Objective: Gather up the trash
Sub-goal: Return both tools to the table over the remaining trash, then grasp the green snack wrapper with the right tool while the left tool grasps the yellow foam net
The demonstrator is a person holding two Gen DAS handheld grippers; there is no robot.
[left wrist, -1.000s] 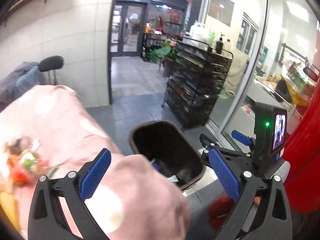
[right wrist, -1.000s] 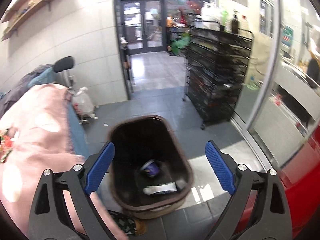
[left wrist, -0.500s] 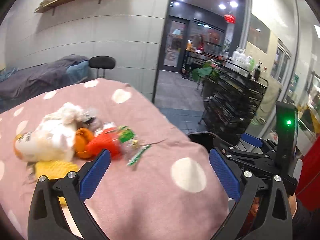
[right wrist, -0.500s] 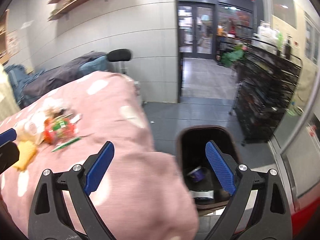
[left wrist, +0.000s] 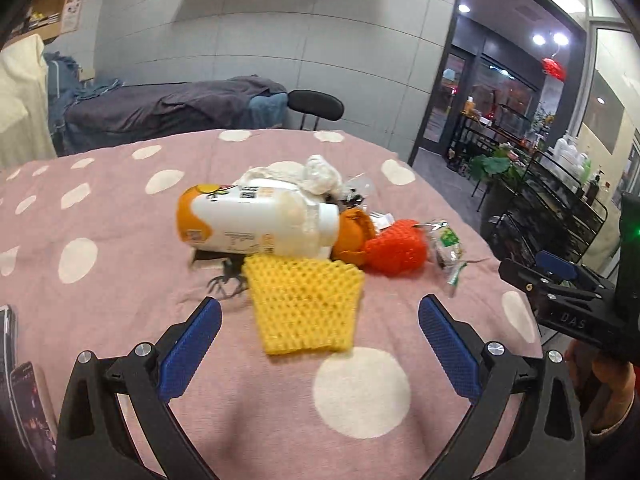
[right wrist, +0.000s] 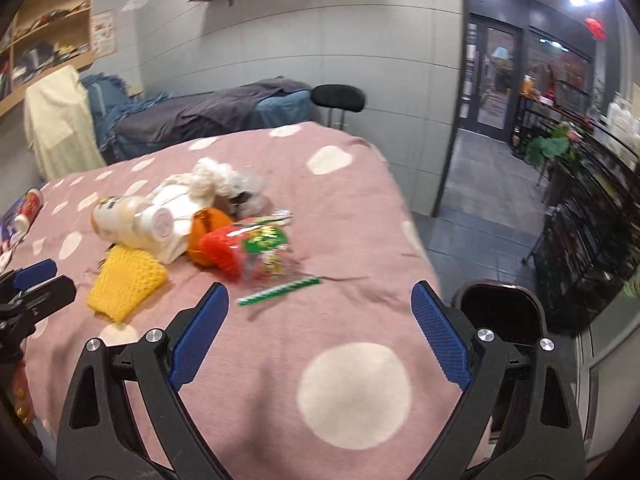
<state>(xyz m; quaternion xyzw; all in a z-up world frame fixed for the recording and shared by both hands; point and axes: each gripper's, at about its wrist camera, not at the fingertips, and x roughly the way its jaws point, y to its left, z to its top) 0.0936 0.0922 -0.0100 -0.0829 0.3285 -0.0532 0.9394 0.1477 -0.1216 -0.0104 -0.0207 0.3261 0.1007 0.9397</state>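
Bottle (left wrist: 256,220) sideways, cap rightward

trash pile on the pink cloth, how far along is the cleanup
Done: cannot tell; the bin's inside is hidden. In hand: nothing, left tool and right tool are both open and empty. Left: yellow foam net, white bottle, red net, green wrapper, tissue wad.
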